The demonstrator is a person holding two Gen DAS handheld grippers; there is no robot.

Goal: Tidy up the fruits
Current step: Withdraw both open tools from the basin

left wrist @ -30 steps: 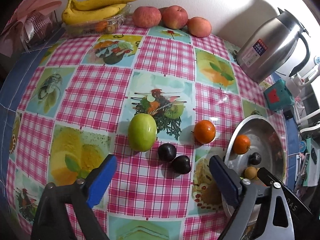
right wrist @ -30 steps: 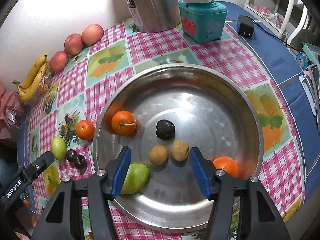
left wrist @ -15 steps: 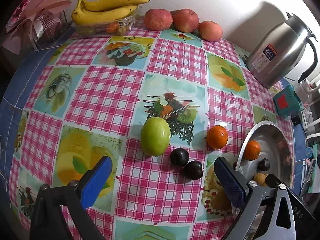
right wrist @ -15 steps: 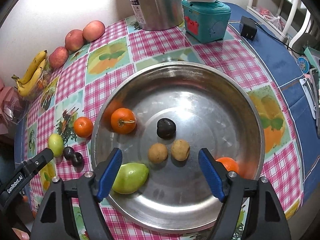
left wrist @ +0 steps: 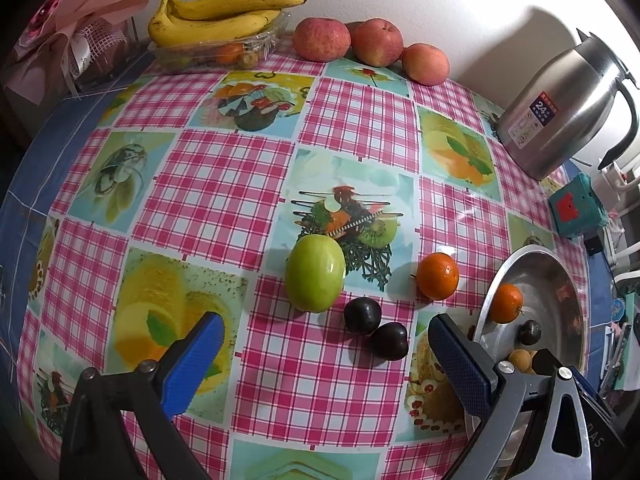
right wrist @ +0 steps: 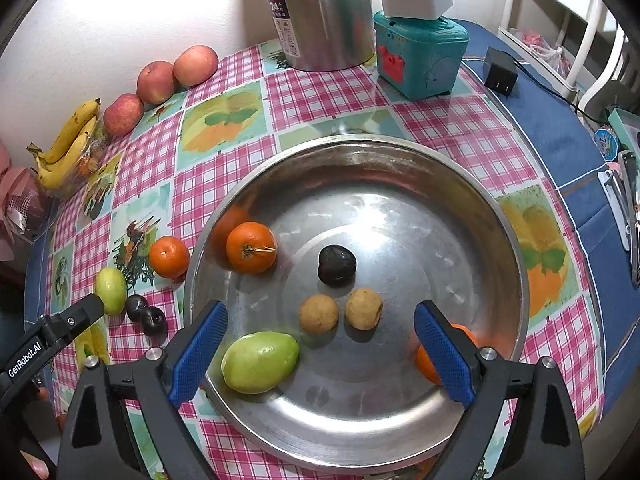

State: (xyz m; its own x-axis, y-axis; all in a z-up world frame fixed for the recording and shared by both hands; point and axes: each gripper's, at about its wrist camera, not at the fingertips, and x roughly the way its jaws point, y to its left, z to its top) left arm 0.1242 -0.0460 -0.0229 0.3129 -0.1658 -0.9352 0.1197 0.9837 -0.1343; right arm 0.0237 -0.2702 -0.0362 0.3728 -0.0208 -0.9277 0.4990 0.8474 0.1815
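Blue-padded, the right hand-held gripper [right wrist: 318,346] tilts steeply down over the steel bowl [right wrist: 496,216], jaws just opening wide, gripping nothing, a green fruit [right wrist: 259,361] lying below between them. The left hand-held gripper [left wrist: 324,352] hangs fully spread above two dark plums [left wrist: 374,326] on the worktop [left wrist: 200,184].

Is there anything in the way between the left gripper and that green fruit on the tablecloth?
Nothing visible. The left gripper is open above bare cloth, and the green fruit lies just ahead of its fingers. Two dark plums sit beside that path, to the right.
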